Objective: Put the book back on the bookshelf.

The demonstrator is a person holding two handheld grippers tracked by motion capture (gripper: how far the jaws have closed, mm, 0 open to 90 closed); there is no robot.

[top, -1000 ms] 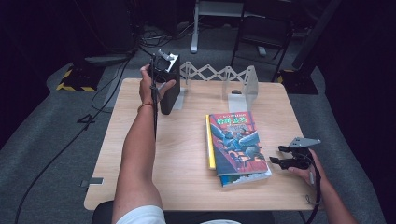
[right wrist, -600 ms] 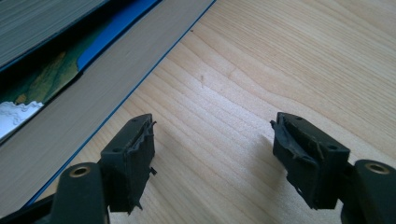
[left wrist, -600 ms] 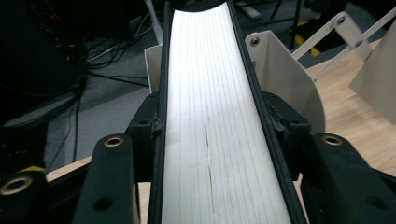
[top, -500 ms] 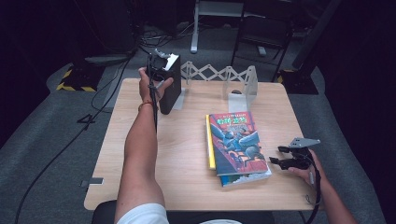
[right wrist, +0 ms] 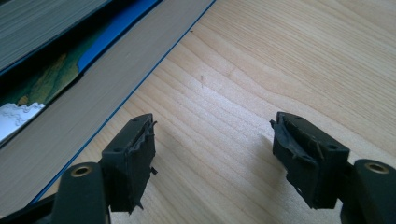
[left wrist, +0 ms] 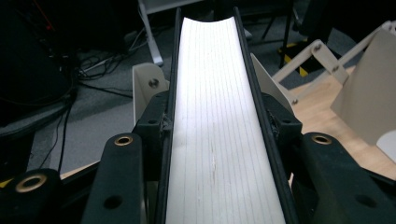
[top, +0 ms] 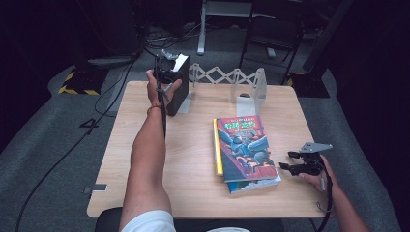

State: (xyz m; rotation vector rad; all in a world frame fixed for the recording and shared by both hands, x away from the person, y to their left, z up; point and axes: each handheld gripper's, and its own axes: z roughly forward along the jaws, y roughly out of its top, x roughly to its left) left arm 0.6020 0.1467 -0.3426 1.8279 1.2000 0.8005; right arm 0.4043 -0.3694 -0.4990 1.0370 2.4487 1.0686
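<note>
Nearest the person, the right gripper (top: 289, 162) is resting low over the wooden table (top: 193, 145) near its front right corner, its jaws standing apart with nothing between them, just beside the stack of books (top: 246, 152). In the right gripper view the stack's page edges (right wrist: 70, 107) are lying to the left of the open jaws, bare wood between the pads. The top book is showing a colourful cover, a yellow spine along its left side. Farther off, at the back left of the table, the left gripper (top: 167, 65) is clamping a black book (top: 181, 84) standing upright; its jaws have just been closing onto it. In the left gripper view the white page block (left wrist: 215, 116) is sitting tight between both pads. Behind stands a white expanding rack (top: 227, 79).
</note>
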